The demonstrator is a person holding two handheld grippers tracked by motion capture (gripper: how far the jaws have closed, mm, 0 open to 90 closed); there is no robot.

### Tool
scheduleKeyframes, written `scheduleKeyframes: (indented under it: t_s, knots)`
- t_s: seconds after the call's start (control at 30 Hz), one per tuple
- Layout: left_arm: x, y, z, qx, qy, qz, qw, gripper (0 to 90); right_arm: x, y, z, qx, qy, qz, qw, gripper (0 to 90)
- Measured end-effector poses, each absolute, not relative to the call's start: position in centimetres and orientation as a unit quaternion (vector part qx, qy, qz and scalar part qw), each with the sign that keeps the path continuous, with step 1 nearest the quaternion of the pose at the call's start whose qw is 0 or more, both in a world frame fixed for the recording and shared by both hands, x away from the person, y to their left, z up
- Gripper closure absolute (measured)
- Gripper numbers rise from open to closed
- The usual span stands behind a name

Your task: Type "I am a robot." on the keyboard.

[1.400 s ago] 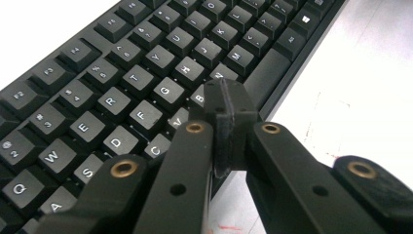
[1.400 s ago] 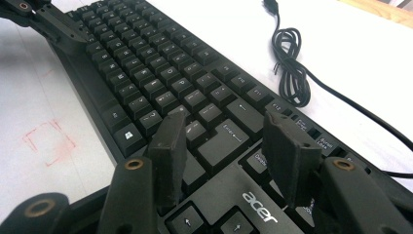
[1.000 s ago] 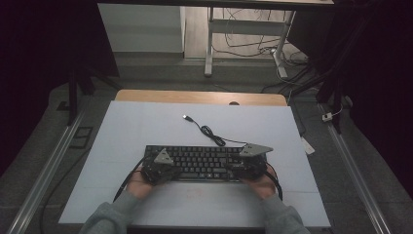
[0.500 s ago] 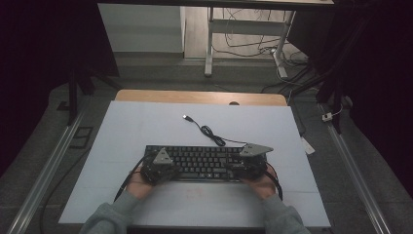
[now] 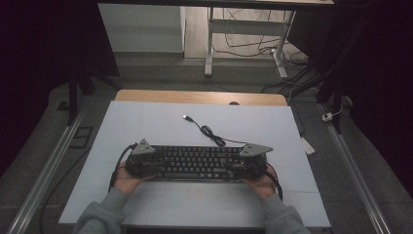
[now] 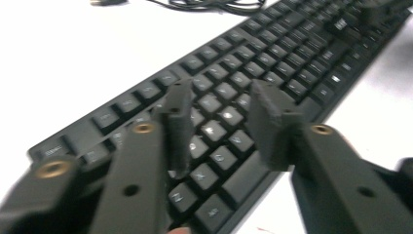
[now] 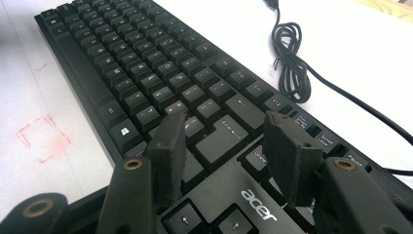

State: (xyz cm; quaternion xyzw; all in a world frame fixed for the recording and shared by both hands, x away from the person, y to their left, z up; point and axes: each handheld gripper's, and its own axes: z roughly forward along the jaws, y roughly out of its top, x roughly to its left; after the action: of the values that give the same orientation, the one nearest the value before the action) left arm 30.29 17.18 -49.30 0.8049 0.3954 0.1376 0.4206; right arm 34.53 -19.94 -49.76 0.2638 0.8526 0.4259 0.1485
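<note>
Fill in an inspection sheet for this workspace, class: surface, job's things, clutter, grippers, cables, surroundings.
Surface: white table top, faint red square mark.
Job's things: black keyboard, lying flat.
Clutter: nothing seen.
Grippers: left gripper open over the keyboard's left end; right gripper open over its right end.
Cables: keyboard cable, loosely coiled, plug unconnected.
Surroundings: dim room, desk legs and floor wires behind.

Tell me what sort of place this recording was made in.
Probably a lab or recording workspace, not a home: a white-topped table between metal rails, loose cables on the floor behind it, and a black keyboard under two hand-held grippers.
</note>
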Motion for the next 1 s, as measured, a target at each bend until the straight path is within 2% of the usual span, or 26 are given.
scheduleKeyframes:
  t_s: [0.07, 0.1, 0.4, 0.77, 1.0]
  knots:
    - [30.4, 17.6, -49.3, 0.8, 0.406, 0.14, 0.419, 52.2, 34.5, -19.9, -49.8, 0.264, 0.853, 0.426, 0.148, 51.0]
    - [30.5, 17.8, -49.3, 0.798, 0.411, 0.141, 0.417, 46.9, 34.5, -19.9, -49.8, 0.263, 0.853, 0.426, 0.148, 50.9]
    - [30.9, 19.4, -49.3, 0.788, 0.44, 0.148, 0.404, 34.6, 34.5, -19.9, -49.8, 0.262, 0.854, 0.425, 0.146, 50.7]
    - [31.1, 20.5, -49.2, 0.777, 0.46, 0.153, 0.401, 29.7, 34.5, -19.8, -49.9, 0.259, 0.857, 0.421, 0.147, 50.5]
    - [31.1, 20.5, -49.2, 0.779, 0.458, 0.153, 0.4, 30.2, 34.5, -19.8, -49.8, 0.259, 0.856, 0.422, 0.147, 50.1]
